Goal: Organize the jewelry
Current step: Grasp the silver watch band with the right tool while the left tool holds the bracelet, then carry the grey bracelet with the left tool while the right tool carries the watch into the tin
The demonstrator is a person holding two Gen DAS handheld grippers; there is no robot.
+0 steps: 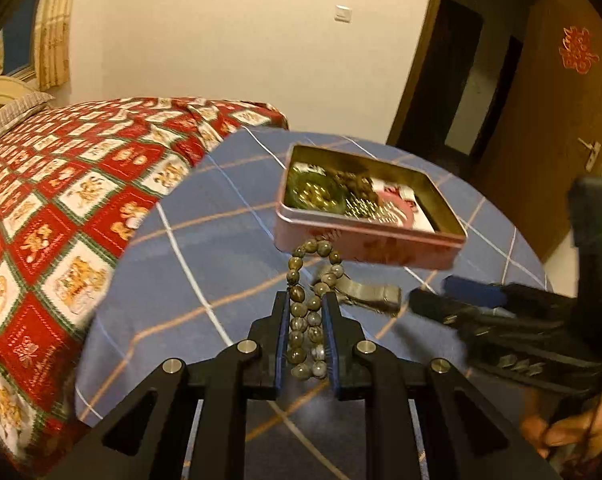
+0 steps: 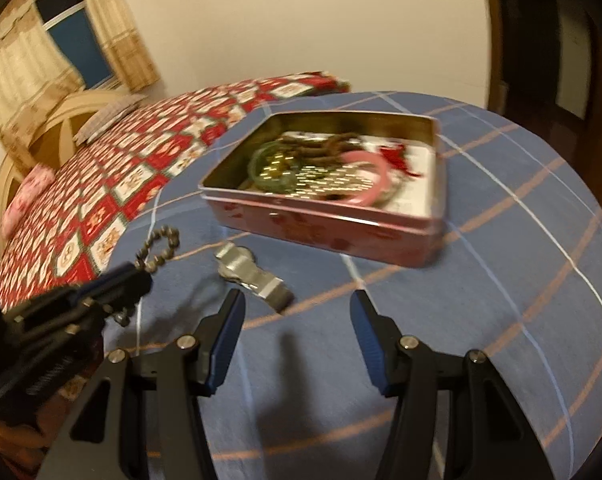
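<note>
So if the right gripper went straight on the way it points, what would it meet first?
Probably the bare tablecloth: the open right gripper points down at cloth just short of the tin. The watch lies slightly left of that line. Depth is unclear, so the tin's near wall is possible.

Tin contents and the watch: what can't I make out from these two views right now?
- Tin: motion blur and piling in both views; items under the pink bangle and green bangle unclear.
- Watch: left view, beaded bracelet in the left gripper covers its face; right view, blurred.
- Right gripper: open, empty.
</note>
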